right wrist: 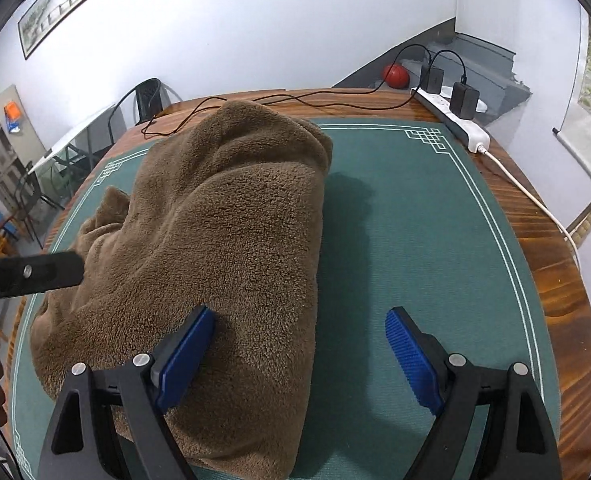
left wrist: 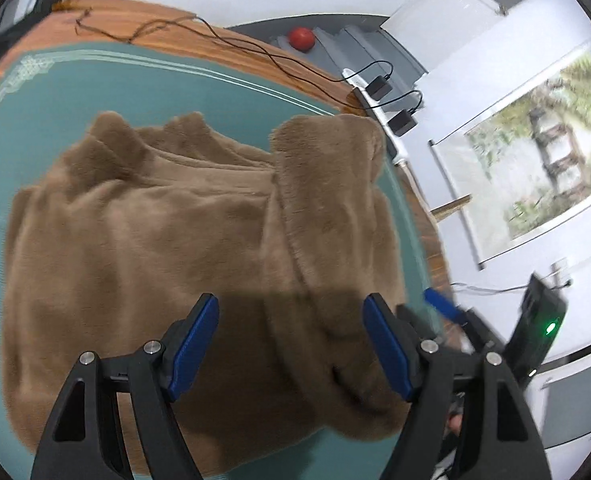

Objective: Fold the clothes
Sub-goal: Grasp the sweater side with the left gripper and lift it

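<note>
Both tongs gape wide, left tongs (left wrist: 291,344) above the brown fleece garment (left wrist: 183,248), right tongs (right wrist: 299,352) over its edge on the green mat (right wrist: 415,220); no readable writing anywhere.

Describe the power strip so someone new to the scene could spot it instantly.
Start at the round wooden table with the green mat. On its bare far-right rim, beyond the brown fleece garment, lies a long white power strip. Two black adapters are plugged into it, and a white cord trails along the edge; nothing else there is white.
</note>
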